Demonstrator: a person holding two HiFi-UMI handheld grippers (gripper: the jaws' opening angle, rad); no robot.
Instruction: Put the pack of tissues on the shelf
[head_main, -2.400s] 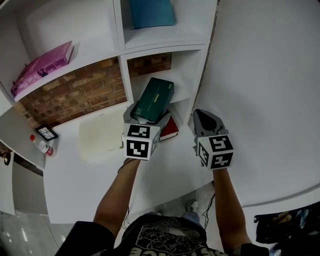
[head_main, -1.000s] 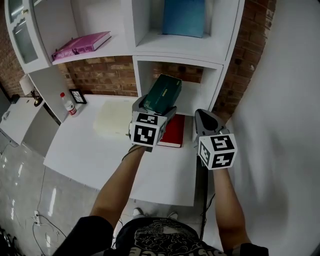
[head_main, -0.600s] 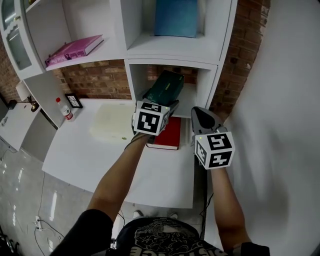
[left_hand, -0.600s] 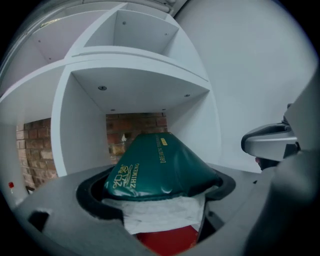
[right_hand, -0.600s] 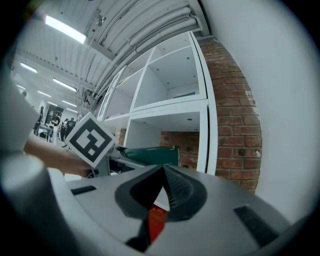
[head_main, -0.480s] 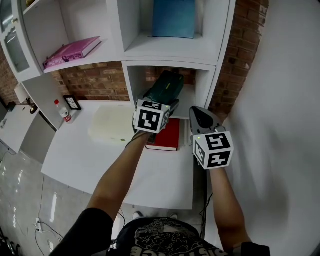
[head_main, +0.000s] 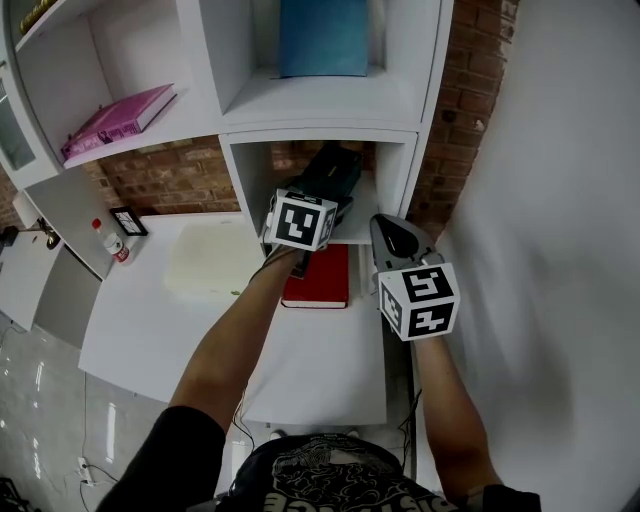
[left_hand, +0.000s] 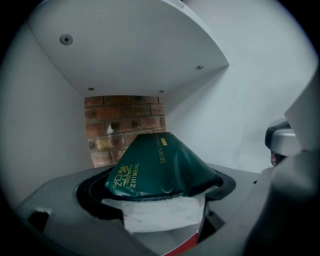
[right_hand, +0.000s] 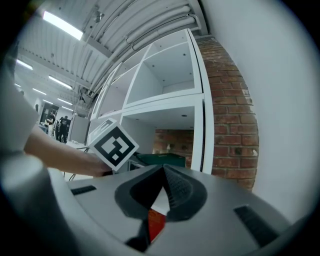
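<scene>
- Left tool (head_main: 316, 200) pinches the green pack of tissues (left_hand: 160, 167), held inside the lower shelf (head_main: 396, 185) compartment.
- Right tool (head_main: 393, 238): jaws pressed together, empty, above desk (head_main: 320, 355), beside red book (head_main: 318, 282).

Oddments on the white worktop (head_main: 330, 352)
Red book (head_main: 318, 277) right, cream mat (head_main: 205, 262) left of it, bottle (head_main: 110, 243) and small frame (head_main: 128, 221) far left.

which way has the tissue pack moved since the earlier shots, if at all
Yes. The pack in the left claw went forward, from above the red book into the cubby.
</scene>
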